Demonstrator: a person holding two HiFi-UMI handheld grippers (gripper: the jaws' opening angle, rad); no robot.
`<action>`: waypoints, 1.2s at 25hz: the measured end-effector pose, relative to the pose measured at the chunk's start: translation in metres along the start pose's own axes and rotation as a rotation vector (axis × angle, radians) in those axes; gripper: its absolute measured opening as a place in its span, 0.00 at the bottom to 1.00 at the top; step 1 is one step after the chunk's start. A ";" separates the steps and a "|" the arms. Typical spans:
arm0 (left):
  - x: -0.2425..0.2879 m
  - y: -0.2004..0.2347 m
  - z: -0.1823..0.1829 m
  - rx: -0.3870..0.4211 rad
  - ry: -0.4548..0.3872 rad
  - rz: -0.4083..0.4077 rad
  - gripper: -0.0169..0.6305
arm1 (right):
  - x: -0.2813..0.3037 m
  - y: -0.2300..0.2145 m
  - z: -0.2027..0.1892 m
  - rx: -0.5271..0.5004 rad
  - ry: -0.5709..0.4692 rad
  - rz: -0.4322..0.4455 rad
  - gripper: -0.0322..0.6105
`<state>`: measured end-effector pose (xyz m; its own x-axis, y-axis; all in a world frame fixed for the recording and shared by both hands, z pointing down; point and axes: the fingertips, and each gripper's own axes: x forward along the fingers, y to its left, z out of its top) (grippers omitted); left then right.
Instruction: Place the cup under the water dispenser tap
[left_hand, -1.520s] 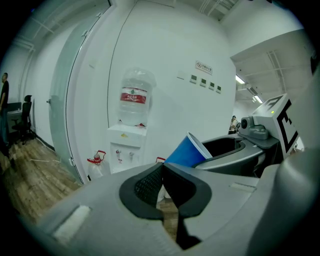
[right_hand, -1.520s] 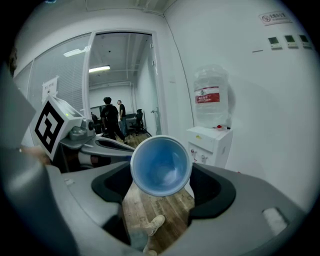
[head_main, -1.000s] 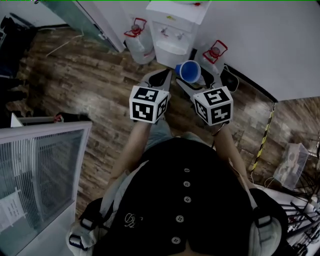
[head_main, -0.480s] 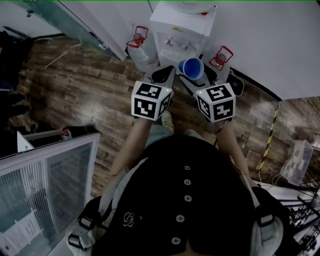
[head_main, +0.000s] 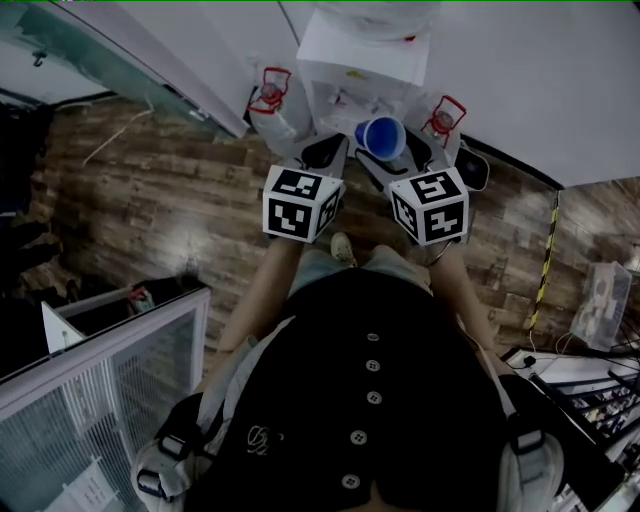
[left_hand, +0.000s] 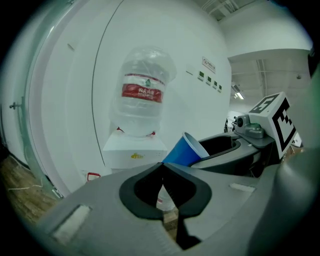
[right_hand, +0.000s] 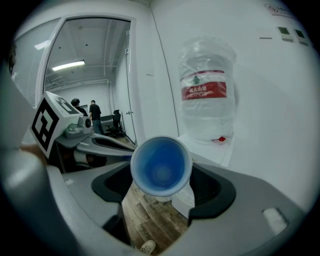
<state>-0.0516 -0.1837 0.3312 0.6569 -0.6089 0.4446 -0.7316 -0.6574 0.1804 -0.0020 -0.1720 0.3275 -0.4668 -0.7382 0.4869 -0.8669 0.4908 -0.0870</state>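
Cup, blue and white-rimmed, sits between the jaws of the right tool, which are closed on its lower body. It is tipped well off upright, so its empty mouth faces back toward the person. In the head view it hangs in the air just ahead of both marker cubes, above the wooden floor and close in front of the dispenser.

It looks like a thin-walled disposable cup, so it is probably very light and easy to crush or flick out of a hold. A gentle squeeze low on the wall, where the taper and base stiffen it, seems the safest place to take it. The rim would likely buckle. Being tilted, it will need to be brought upright before it is set down.

Just beside it, the left tool has its jaws pressed together with nothing between them.

Beyond the cup stands the white water dispenser, with a large clear water bottle, red-labelled, upended on top. Its taps are too small to make out clearly, and the cup is not yet under them. Two spare bottles with red handles stand on the floor either side of the dispenser, against the white wall.
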 end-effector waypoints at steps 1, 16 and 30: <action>0.002 0.002 0.000 0.000 0.003 -0.005 0.03 | 0.002 0.000 0.000 0.004 0.002 -0.004 0.60; 0.025 0.014 -0.022 -0.071 0.045 -0.023 0.03 | 0.021 -0.011 -0.018 0.027 0.070 -0.001 0.61; 0.052 0.020 -0.027 -0.045 0.081 0.034 0.03 | 0.041 -0.033 -0.028 -0.005 0.125 0.060 0.61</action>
<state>-0.0371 -0.2169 0.3817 0.6158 -0.5916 0.5205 -0.7621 -0.6150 0.2026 0.0126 -0.2059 0.3743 -0.4918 -0.6447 0.5852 -0.8372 0.5347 -0.1145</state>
